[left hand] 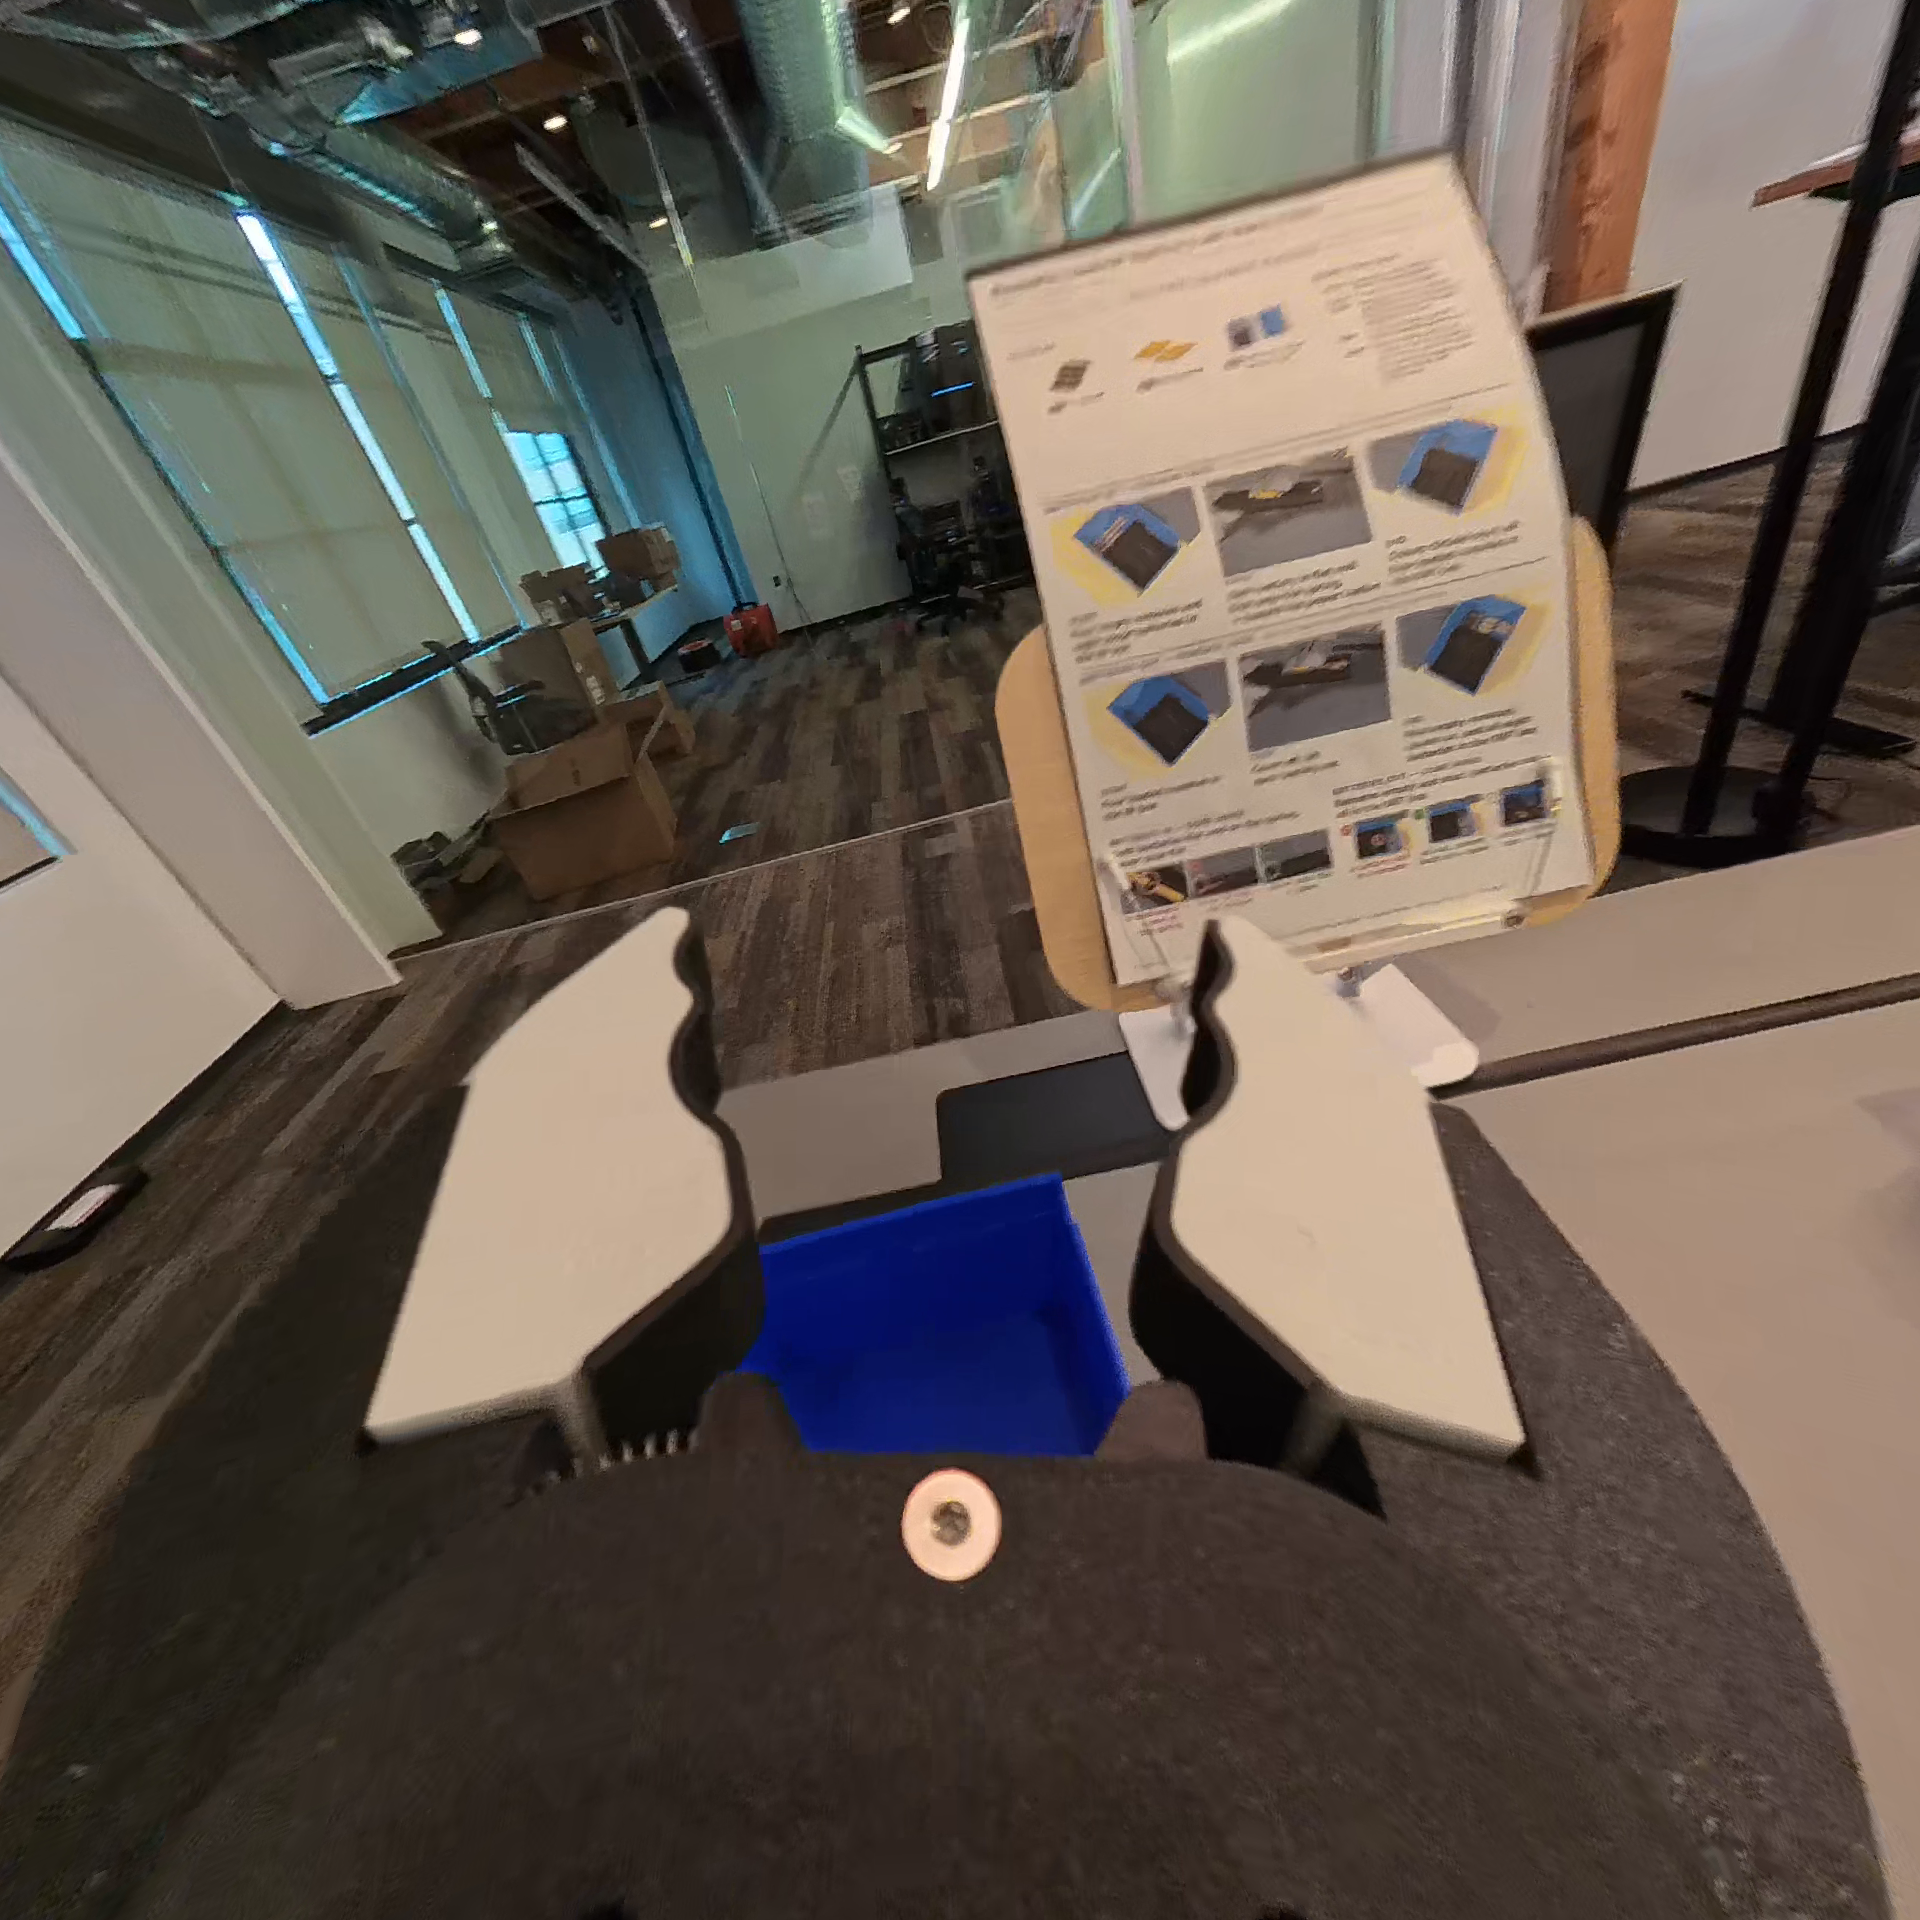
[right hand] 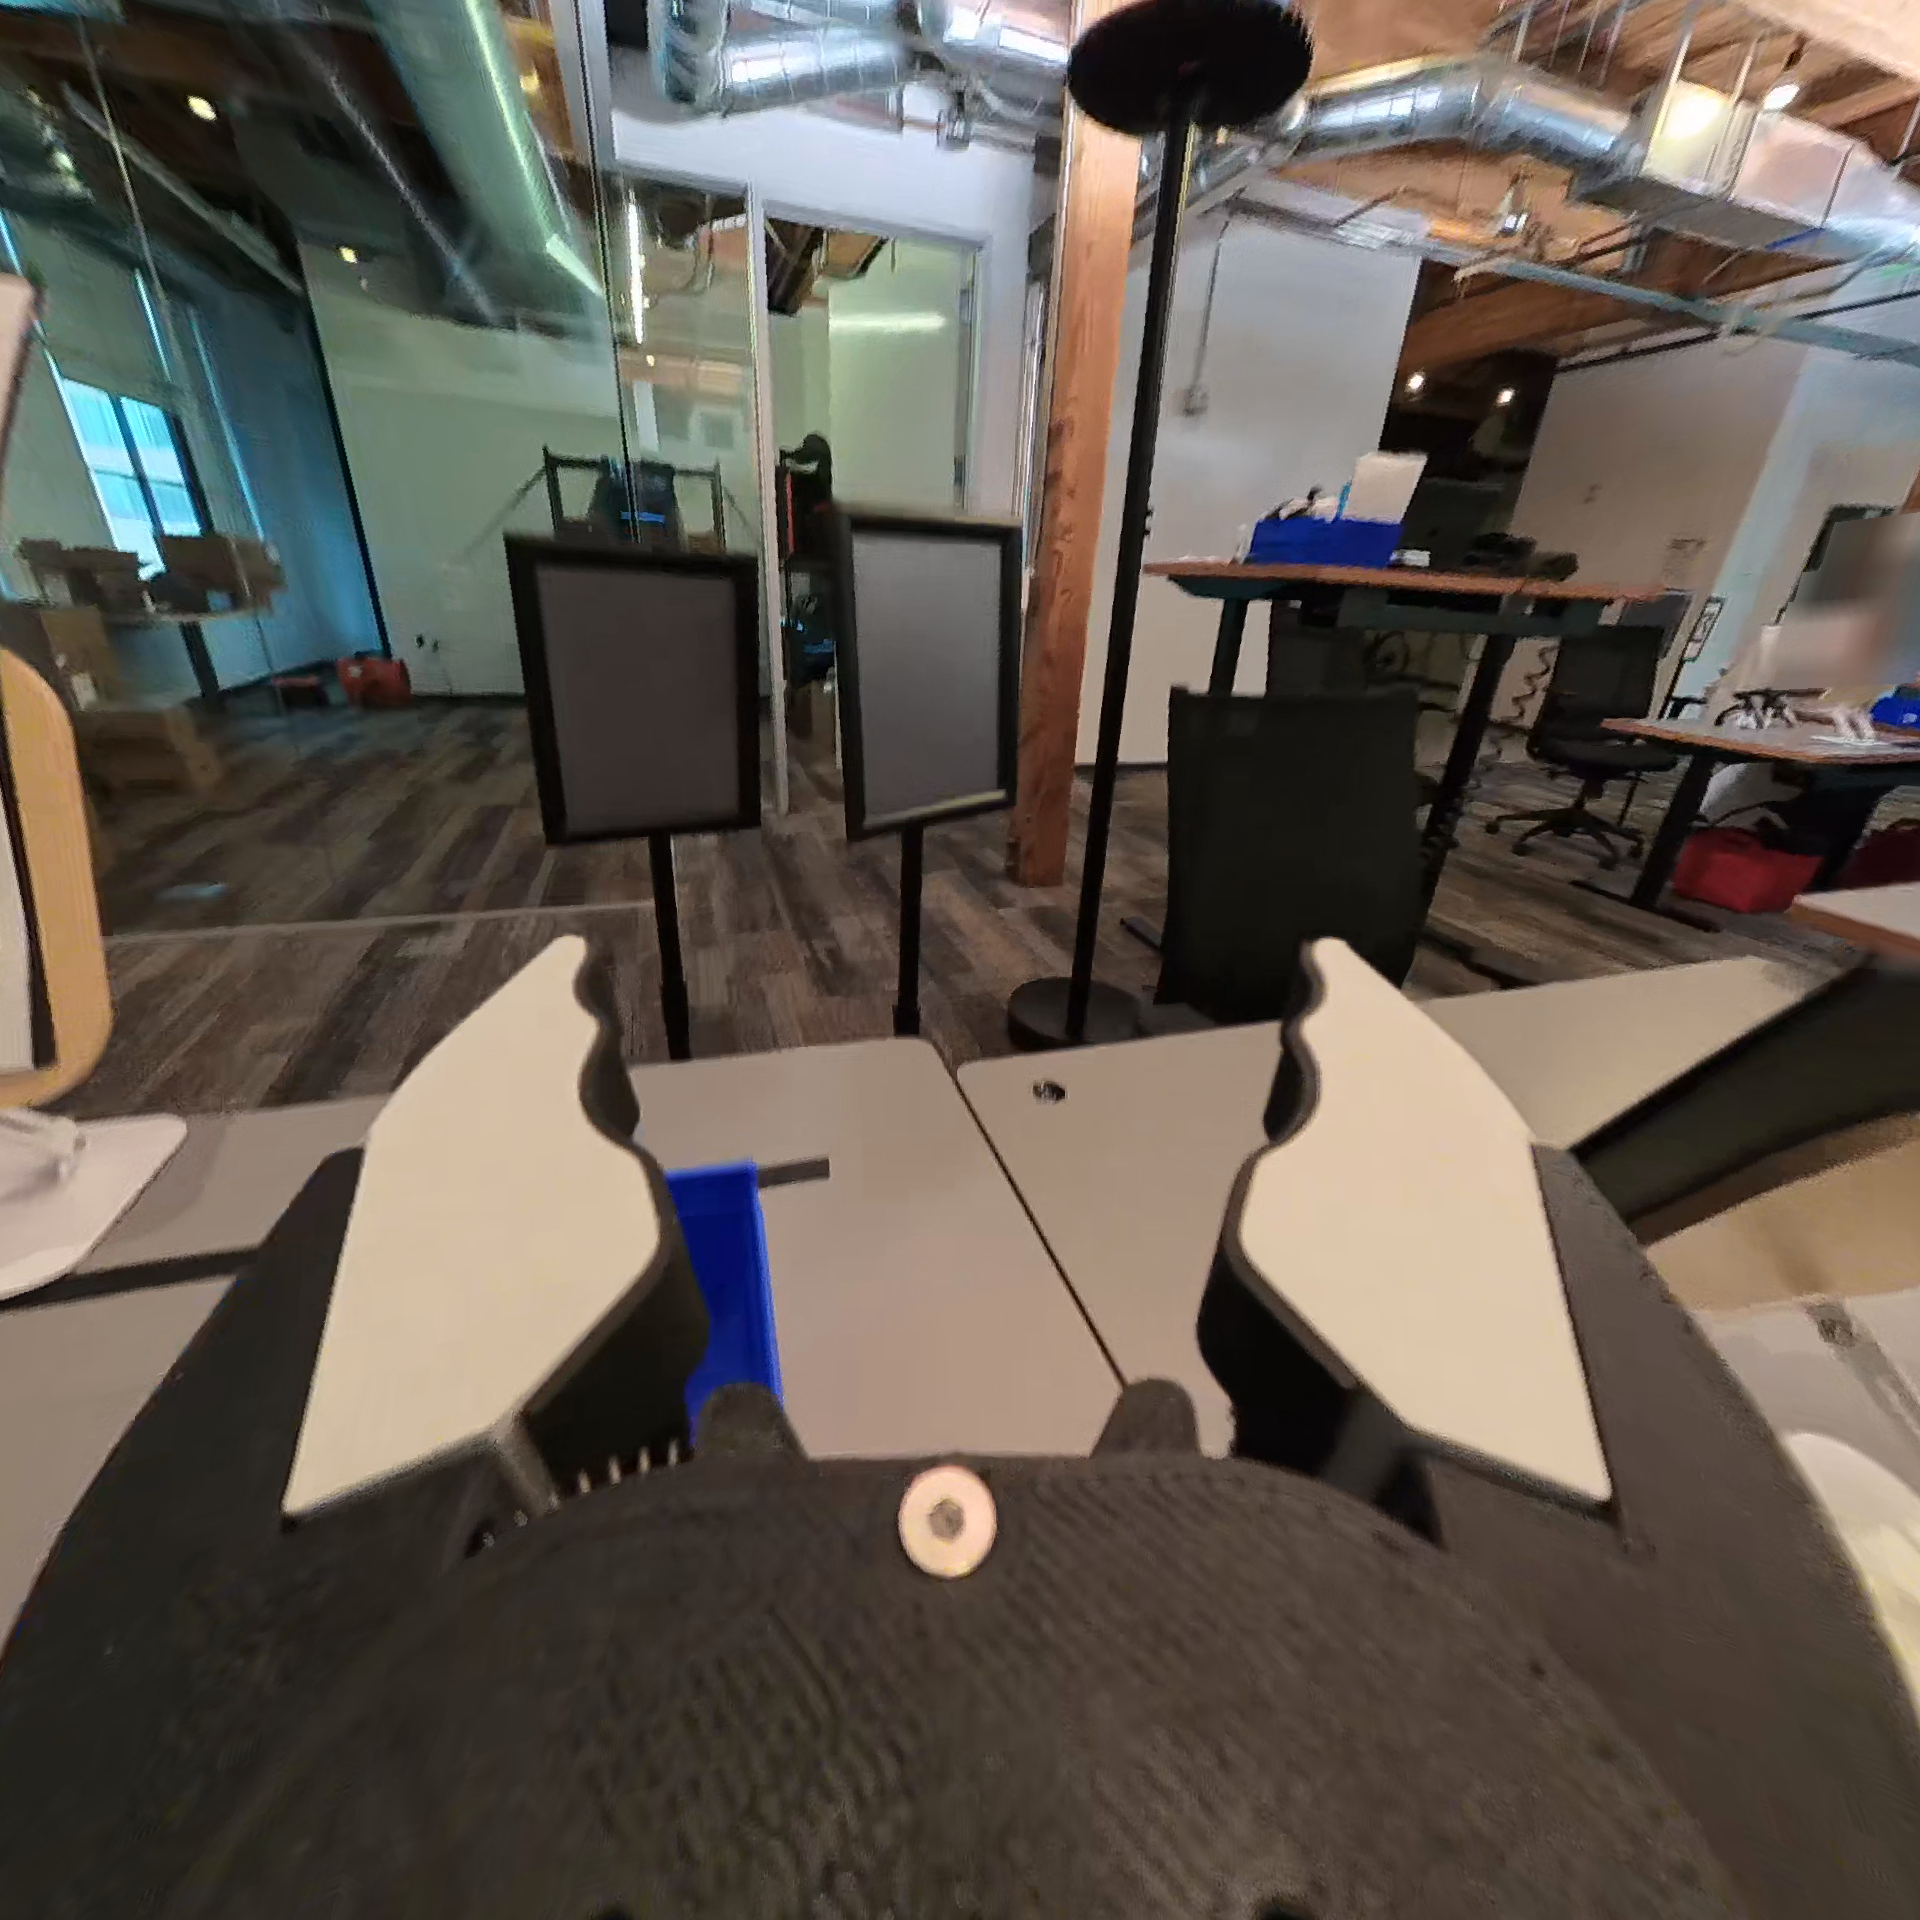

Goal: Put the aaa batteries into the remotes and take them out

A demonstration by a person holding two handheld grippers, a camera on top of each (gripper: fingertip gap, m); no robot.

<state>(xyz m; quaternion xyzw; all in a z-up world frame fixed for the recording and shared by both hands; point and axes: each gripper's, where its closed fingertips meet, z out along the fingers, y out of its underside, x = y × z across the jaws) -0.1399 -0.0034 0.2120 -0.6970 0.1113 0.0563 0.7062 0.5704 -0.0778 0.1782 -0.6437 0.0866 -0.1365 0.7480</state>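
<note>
The left gripper [left hand: 951,940] is held above the near edge of a grey table [left hand: 1662,1195], its two pale fingers spread wide with nothing between them; below the gap sits a blue bin [left hand: 935,1320], open at the top, and what shows of its inside is bare blue wall and floor; just beyond the bin lies a dark flat pad [left hand: 1039,1132] on the table. Behind the left gripper's right finger stands an instruction sheet [left hand: 1278,540] in a clear holder on a white base, printed with small photos and lines of text; the print is blurred and cannot be read; a light wooden board [left hand: 1049,831] stands behind it.

The right gripper [right hand: 940,961] also hangs over the table [right hand: 914,1195] with its fingers spread apart and empty; the blue bin [right hand: 727,1278] shows as a narrow strip beside its left finger. Past the table stand two black-framed signs [right hand: 639,696] on poles, both with blank grey faces, and a wooden post [right hand: 1070,520].

No batteries or remotes appear in either view, so I cannot tell where they are.
</note>
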